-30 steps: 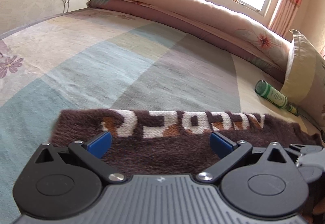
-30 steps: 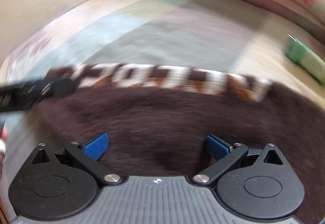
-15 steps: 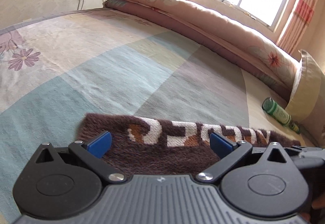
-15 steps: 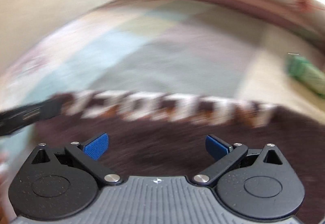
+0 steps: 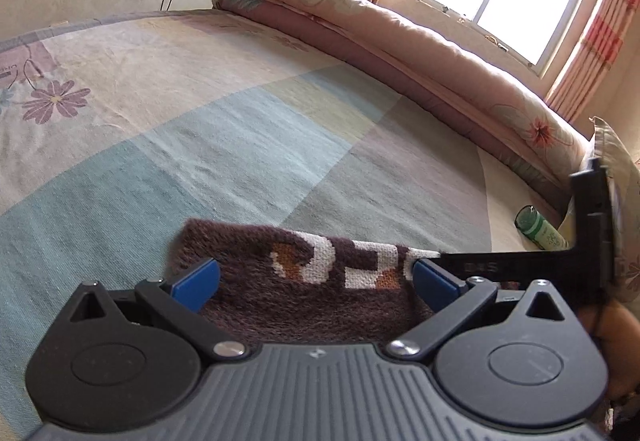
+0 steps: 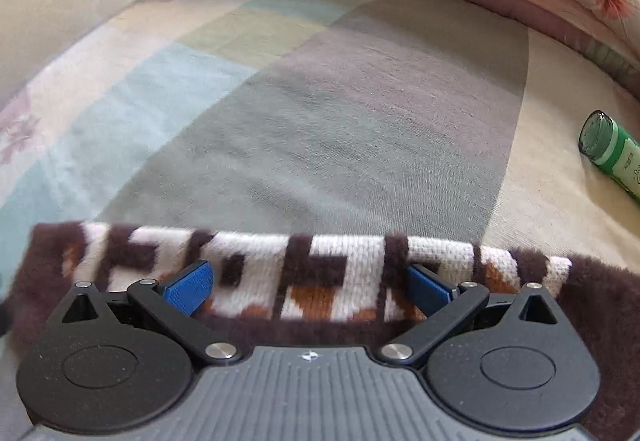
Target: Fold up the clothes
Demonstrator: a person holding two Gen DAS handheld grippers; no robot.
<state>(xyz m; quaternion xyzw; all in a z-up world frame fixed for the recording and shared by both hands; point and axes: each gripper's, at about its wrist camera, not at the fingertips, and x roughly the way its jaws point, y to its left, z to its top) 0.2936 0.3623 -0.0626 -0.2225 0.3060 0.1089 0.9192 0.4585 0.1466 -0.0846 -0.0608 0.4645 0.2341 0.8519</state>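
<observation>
A fuzzy dark brown knit garment (image 5: pixel 280 301) with white and orange lettering lies flat on the bed, just under both grippers. My left gripper (image 5: pixel 316 281) is open over its left end, blue pads (image 5: pixel 196 281) wide apart with nothing between them. My right gripper (image 6: pixel 308 291) is open too, above the lettered band of the garment (image 6: pixel 320 273). In the left wrist view the black frame of the right gripper (image 5: pixel 584 241) shows at the right, low over the cloth.
The bed has a patchwork sheet (image 5: pixel 240 141) of pale blue, grey and cream squares. A rolled pink quilt (image 5: pixel 400 37) runs along the far side under a window. A green bottle (image 6: pixel 612 153) lies at the right near a pillow (image 5: pixel 616 169).
Both grippers have drawn back toward the near edge, so less of the garment shows in each view. The right gripper's frame has come into the left view. Jaws stayed open.
</observation>
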